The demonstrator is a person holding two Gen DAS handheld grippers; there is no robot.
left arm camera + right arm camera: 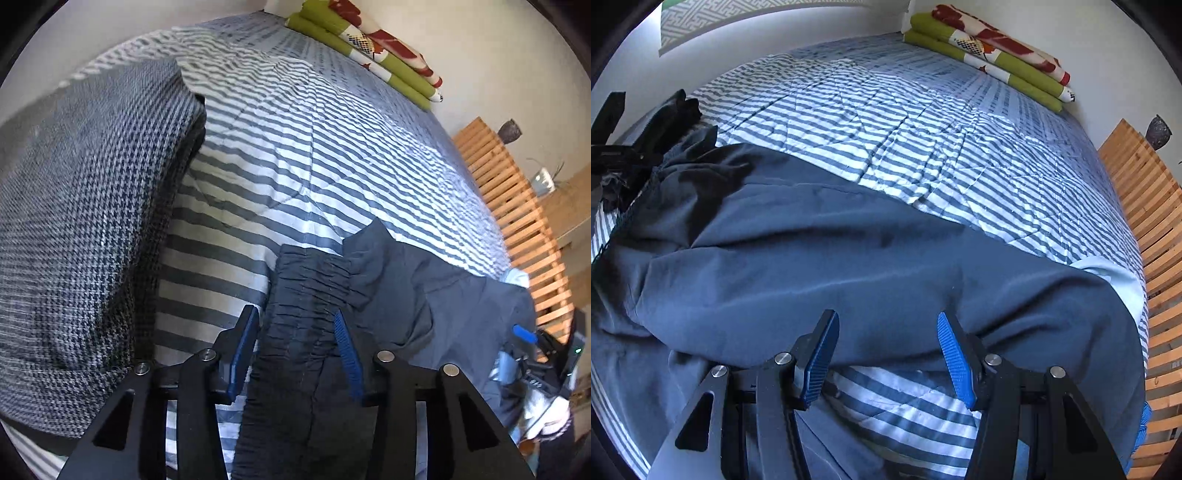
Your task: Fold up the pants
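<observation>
Dark navy pants [820, 258] lie spread across the near part of a blue-and-white striped bed cover [923, 140]. Their gathered elastic waistband [314, 284] runs between the blue pads of my left gripper [294, 311]. The band lies flat and unpinched, and that gripper is open. My right gripper [887, 314] stands open over the near folded edge of a pant leg, fabric under its fingertips and striped cover showing between the fingers lower down. One blue pad of the right gripper [524, 332] shows at the far right of the left wrist view.
A folded houndstooth cloth [81, 221] lies piled to the left of the waistband. A folded green, white and red blanket [990, 51] lies at the bed's far corner by the wall. A wooden slatted frame [1145, 206] runs along the right side, with a dark vase [1158, 131] behind it.
</observation>
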